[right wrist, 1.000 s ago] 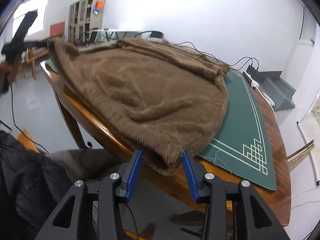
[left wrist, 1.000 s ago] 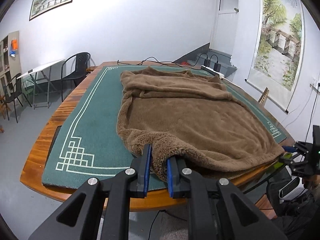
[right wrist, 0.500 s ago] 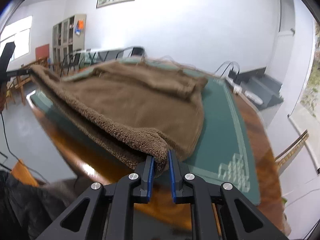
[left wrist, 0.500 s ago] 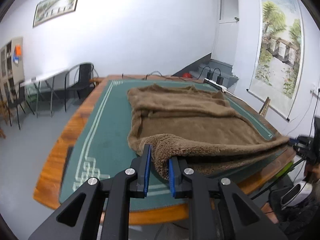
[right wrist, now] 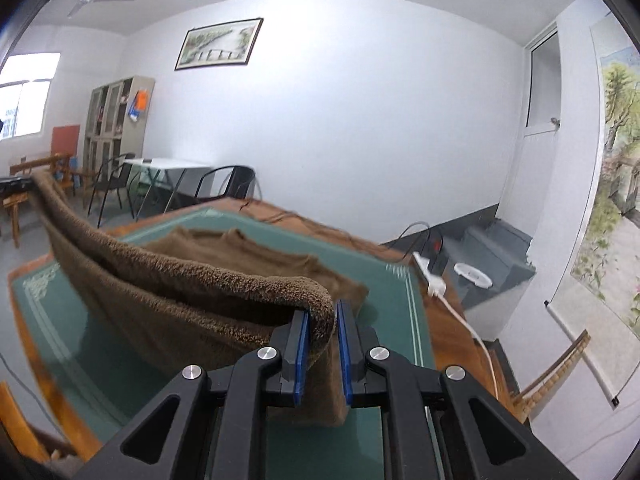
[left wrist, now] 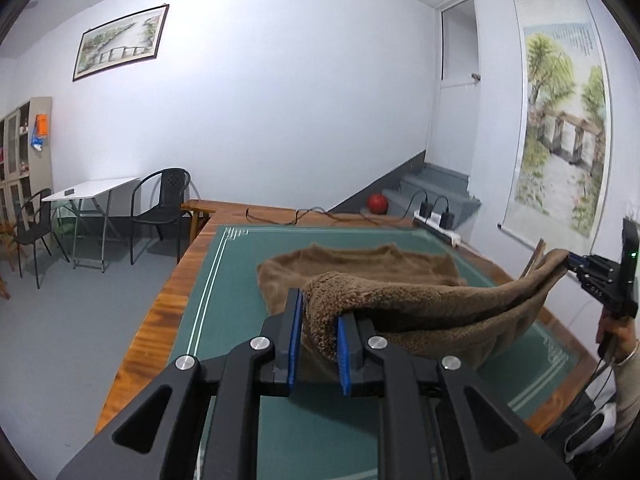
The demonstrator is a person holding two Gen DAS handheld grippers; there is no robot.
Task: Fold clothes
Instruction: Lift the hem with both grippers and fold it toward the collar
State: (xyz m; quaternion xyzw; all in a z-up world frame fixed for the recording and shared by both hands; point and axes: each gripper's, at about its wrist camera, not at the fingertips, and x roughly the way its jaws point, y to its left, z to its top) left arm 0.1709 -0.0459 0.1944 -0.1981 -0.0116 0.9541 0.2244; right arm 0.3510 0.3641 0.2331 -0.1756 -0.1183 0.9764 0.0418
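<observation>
A brown fleece garment lies partly on the green mat, its near hem lifted in the air. My left gripper is shut on the hem's left corner. My right gripper is shut on the right corner of the garment. The right gripper also shows at the right edge of the left wrist view. The hem stretches taut between both grippers above the mat. The collar end rests flat at the far side.
The wooden table carries the mat. A white power strip and cables lie at the far right edge. Black chairs and a small white table stand beyond the table. A red ball sits by grey steps.
Both grippers have lifted the near hem off the table edge and carried it up and forward over the garment. The right gripper closed on its corner a second ago.
</observation>
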